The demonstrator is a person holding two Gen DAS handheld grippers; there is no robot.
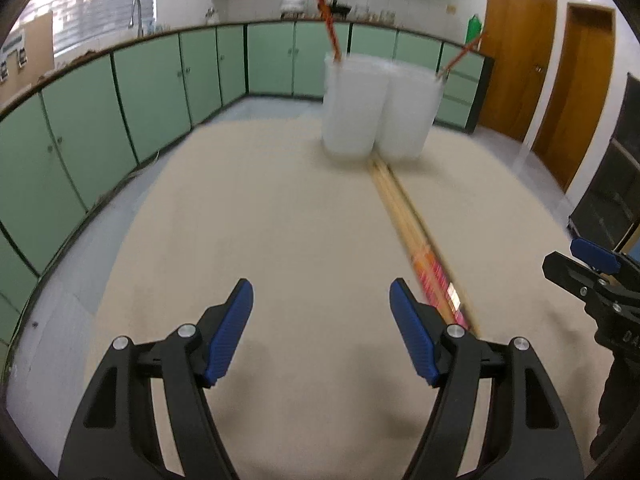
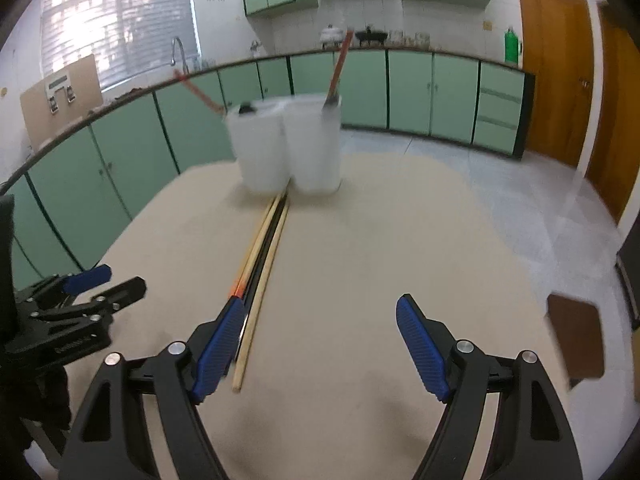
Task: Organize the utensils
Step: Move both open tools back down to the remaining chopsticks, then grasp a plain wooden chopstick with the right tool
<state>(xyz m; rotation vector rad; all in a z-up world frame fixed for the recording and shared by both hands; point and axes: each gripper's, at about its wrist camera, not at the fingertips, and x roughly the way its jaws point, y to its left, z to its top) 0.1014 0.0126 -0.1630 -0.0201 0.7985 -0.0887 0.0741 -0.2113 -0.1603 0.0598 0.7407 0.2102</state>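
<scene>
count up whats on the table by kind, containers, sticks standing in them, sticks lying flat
white containers: 2, left one and right one, side by side
red chopsticks standing in containers: 2, one in the left, one in the right
chopsticks lying flat in a bundle: at least 3, blur hides the exact count
total: at least 7

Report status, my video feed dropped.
Left gripper open, right gripper open, both empty. Bundle of long wooden chopsticks flat on table, ends at two white plastic cups. Nothing blocking.

Wrist views low over table (image 1: 280, 220), both facing white tubs (image 2: 288, 148)
</scene>
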